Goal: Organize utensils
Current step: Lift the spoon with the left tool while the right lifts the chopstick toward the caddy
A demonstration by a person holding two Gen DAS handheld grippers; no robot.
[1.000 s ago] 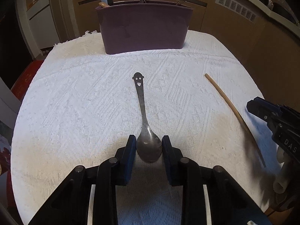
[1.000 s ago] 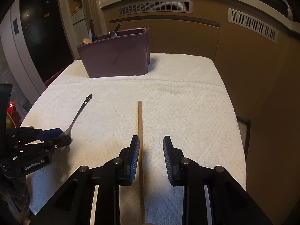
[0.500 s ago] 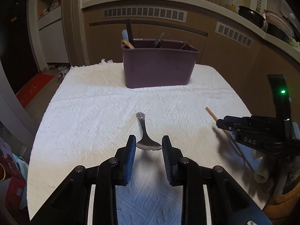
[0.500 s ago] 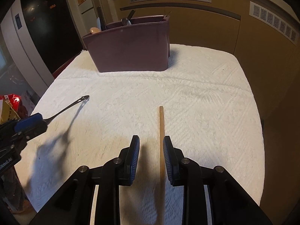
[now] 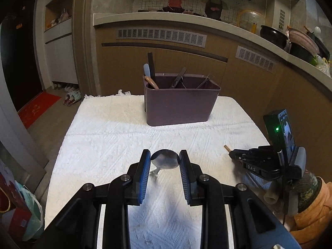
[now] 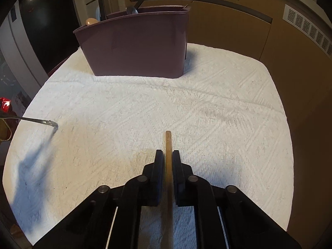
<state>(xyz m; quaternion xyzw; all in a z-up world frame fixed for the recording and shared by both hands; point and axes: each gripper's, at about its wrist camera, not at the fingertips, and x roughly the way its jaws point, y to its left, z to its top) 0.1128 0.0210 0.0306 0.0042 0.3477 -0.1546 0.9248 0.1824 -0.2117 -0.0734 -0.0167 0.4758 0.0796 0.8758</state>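
My left gripper (image 5: 165,160) is shut on the bowl of a metal spoon (image 5: 165,162) and holds it above the white cloth, handle hanging down and forward. The spoon's handle tip shows at the left of the right wrist view (image 6: 48,122). My right gripper (image 6: 167,155) is shut on a wooden chopstick (image 6: 168,145), whose tip pokes out ahead of the fingers; it also shows in the left wrist view (image 5: 227,148). The purple utensil holder (image 5: 180,101) stands at the far side of the table with several utensils in it.
The table is covered by a white textured cloth (image 5: 116,137). Brown cabinets with vents (image 5: 161,37) stand behind the holder. The table's edges drop off at left and right. A red bag (image 5: 12,205) sits on the floor at left.
My left gripper has lifted the spoon off the cloth and tilted up. My right gripper has closed on the chopstick, which lay loose between open fingers before.
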